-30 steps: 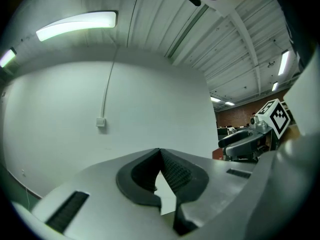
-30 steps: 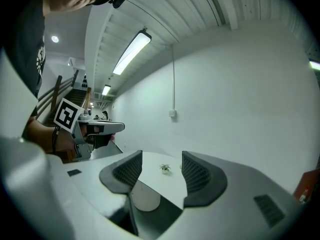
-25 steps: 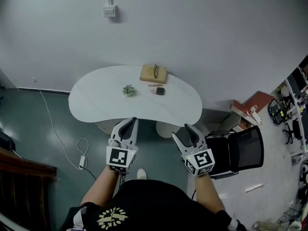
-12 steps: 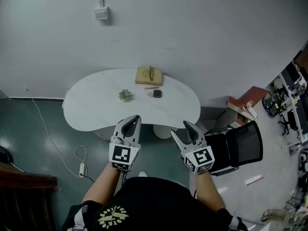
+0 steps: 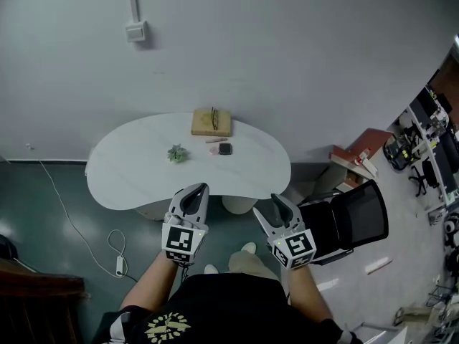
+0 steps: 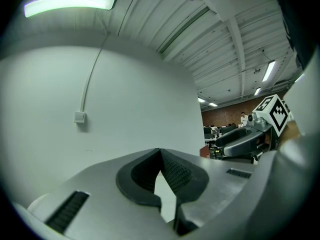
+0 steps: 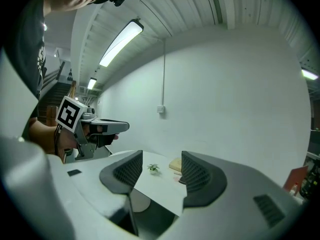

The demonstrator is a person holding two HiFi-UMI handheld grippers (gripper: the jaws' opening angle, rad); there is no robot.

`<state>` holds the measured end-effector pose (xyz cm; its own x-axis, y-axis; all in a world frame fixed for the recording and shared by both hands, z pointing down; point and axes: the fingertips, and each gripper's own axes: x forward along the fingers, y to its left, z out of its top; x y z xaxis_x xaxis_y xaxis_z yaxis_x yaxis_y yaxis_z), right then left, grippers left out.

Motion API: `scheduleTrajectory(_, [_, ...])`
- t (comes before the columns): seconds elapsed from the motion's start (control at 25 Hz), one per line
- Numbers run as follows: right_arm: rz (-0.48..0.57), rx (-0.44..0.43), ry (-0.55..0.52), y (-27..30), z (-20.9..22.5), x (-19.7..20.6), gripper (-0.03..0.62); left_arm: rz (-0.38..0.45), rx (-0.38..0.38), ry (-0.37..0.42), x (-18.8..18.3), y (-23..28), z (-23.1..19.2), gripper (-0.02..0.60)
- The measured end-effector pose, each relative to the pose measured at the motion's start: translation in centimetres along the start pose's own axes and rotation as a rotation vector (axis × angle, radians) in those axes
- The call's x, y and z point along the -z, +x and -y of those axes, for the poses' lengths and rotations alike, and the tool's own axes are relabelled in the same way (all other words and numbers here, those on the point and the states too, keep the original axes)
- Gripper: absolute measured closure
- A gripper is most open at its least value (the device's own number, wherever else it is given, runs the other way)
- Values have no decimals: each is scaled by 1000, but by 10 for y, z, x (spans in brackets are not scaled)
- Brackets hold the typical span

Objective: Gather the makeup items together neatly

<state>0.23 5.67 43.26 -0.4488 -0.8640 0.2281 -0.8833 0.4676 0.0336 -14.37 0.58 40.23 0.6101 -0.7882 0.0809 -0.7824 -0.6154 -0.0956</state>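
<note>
Your left gripper (image 5: 193, 192): fingers (image 6: 176, 173) together, empty | your right gripper (image 5: 267, 205): fingers (image 7: 196, 176) wide apart, empty | small dark square makeup case (image 5: 225, 149) and thin pink stick (image 5: 216, 140) lie on the white rounded surface (image 5: 129, 170)

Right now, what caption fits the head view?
Shut left gripper and open right gripper held before a white table with small items.

A dark compact (image 5: 225, 149) lies just beside a pink stick (image 5: 216, 140).

On table (image 5: 136, 174): plant (image 5: 176, 153) left, compact (image 5: 225, 149) to its right, block (image 5: 211, 122) behind them. Right of table, chair (image 5: 355, 217).
</note>
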Motion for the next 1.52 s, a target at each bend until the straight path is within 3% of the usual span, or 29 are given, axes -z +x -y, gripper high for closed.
scheduleTrajectory(0.16, [25,11,-3,10,14,-5,350,9,-15,6,-2,9,-5,569])
scheduleTrajectory(0.4, [26,-36,-8,41,30,-7,355,-4,-73,-53,8,30,-28,569])
scheduleTrajectory(0.64, [13,-68,8,77,55,-4,355,-52,-69,24,15,65,-36,569])
scheduleTrajectory(1.52, [18,-157,-5,171,167,-24,361,-35,-147,1,-4,204,-74,569])
